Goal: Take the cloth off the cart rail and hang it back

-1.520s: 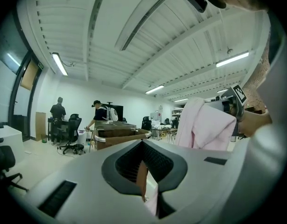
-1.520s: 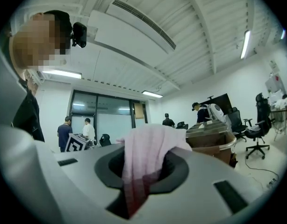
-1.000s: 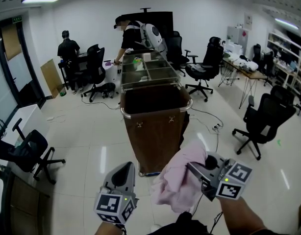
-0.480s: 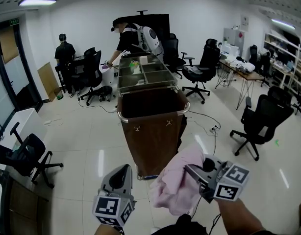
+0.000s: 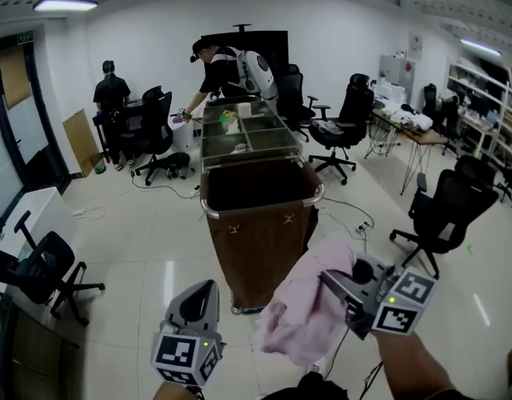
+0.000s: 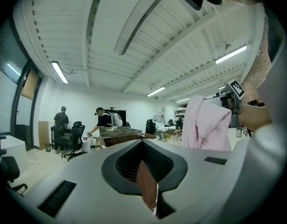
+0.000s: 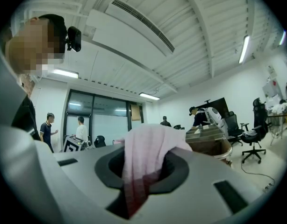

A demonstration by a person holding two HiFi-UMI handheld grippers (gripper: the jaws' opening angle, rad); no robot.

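Right claw (image 5: 335, 286) pinches the pink cloth (image 5: 299, 319) short of the cart rail (image 5: 264, 205), seemingly for rehanging; left claw (image 5: 203, 292) closed, empty.

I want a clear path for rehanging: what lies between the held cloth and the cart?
Nothing stands there. In the head view, only bare floor tile separates the pink cloth, clamped in the right gripper, from the cart.
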